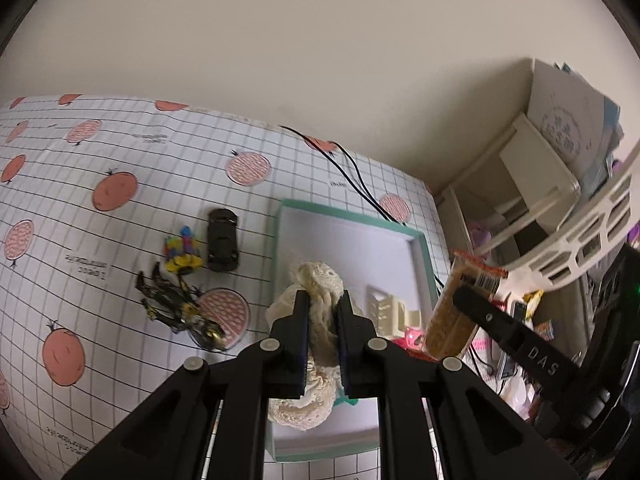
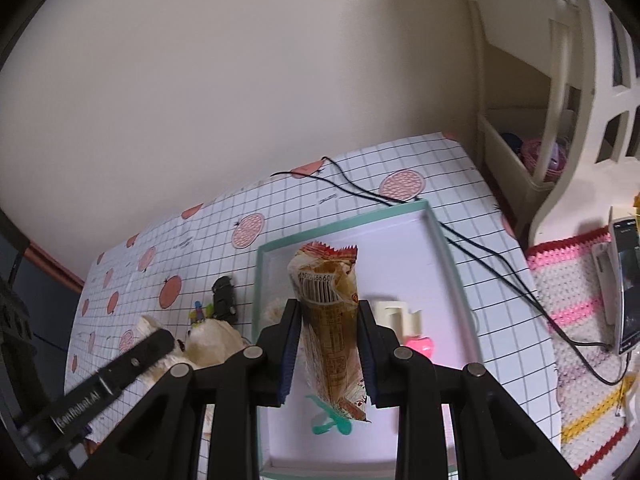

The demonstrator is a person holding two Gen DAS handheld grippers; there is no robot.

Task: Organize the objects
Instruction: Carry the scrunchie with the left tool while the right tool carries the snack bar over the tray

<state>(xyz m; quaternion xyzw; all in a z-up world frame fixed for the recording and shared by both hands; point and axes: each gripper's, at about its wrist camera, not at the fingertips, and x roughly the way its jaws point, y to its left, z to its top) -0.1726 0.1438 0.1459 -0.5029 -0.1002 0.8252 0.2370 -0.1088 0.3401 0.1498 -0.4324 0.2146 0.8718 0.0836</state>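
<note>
Now your left gripper [image 1: 323, 302] has fingers clamped on cream lace cloth [image 1: 318, 320], held above near-left part of teal tray [image 1: 420, 240]. Your right gripper [image 2: 328, 312] has fingers clamped on brown snack packet [image 2: 328, 320], upright, above middle of same tray. Inside tray: cream clip [image 2: 396, 314], pink toy [image 2: 418, 346], green squiggle [image 2: 330, 420]. Left of tray on worktop [image 1: 100, 240]: black car [image 1: 222, 240], colourful figure [image 1: 182, 250], black-yellow toy [image 1: 176, 308]. Black cables [image 2: 480, 256] run behind tray toward right.
</note>
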